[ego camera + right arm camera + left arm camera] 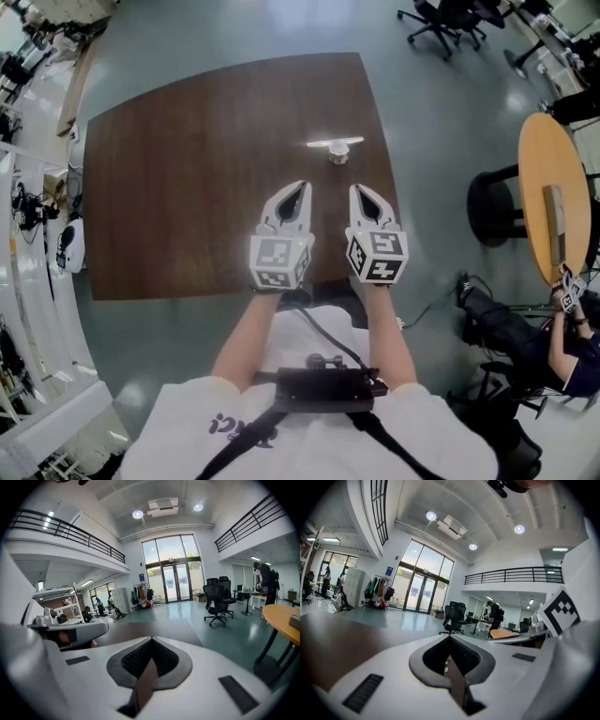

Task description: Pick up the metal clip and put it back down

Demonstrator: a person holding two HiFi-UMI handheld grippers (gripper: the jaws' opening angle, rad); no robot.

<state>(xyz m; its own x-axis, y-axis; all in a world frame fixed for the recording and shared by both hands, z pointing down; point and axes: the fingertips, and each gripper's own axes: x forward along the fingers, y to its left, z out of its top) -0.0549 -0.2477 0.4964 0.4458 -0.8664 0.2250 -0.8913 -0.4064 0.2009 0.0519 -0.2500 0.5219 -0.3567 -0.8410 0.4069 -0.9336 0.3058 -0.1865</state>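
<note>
Clip (335, 147) was noted lying on the surface (187, 187), ahead of the right tool (361, 190) and apart from it. Right tool and left tool (301, 187) were found closed tight, nothing held. Pick-up was judged not yet begun.

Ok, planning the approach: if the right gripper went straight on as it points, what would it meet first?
Probably the metal clip on the table: in the head view the shut right gripper points roughly at it. Its height is unclear, so it might pass over.
</note>
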